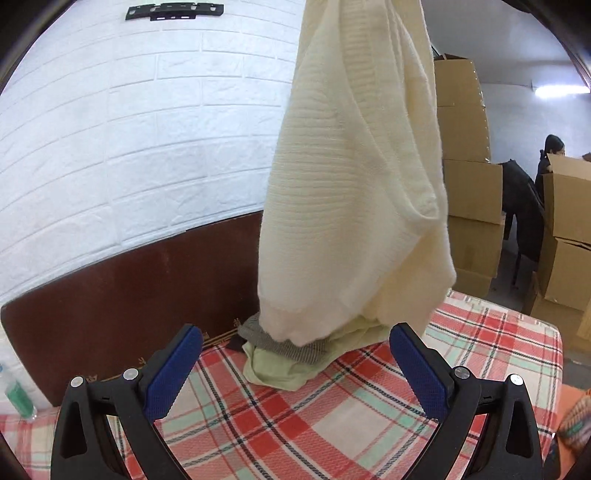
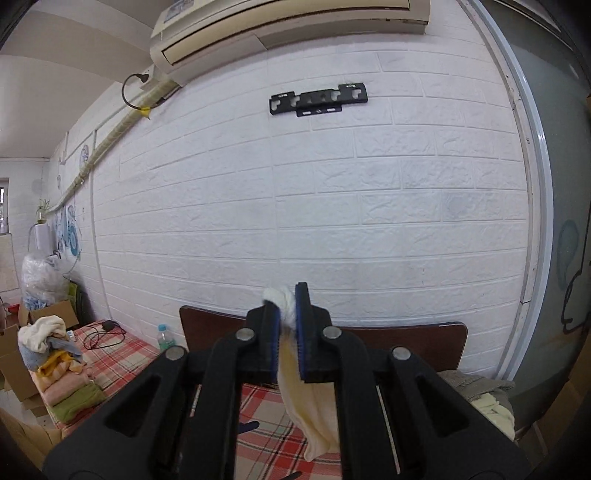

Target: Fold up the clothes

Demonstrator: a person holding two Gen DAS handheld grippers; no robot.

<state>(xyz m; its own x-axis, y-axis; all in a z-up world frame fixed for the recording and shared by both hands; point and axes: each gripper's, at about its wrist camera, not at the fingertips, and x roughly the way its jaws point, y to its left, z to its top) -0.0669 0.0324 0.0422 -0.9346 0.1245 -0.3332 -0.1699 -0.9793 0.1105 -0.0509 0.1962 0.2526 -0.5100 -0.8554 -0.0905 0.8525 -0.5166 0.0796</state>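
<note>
While the right hand-held gripper (image 2: pixel 287 325) clamps a bunched edge of the cream sweater (image 2: pixel 291 373) between its pads, the cloth trails down below it. The left hand-held gripper (image 1: pixel 295 363) stands wide apart, empty, over the plaid bed (image 1: pixel 332 417); just ahead, the sweater (image 1: pixel 354 184) hangs above a pile of clothes (image 1: pixel 291 354).

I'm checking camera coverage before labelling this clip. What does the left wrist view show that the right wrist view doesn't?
Only the left wrist view: the cream sweater hanging full length, its hem over a small clothes heap, the open left gripper empty, and stacked boxes with a person behind.

Only the right wrist view: the right gripper shut on a bunch of the sweater, the air conditioner, and a folded pile at the left.

Both: plaid cover, brown headboard, white brick wall, black wall bracket.
</note>
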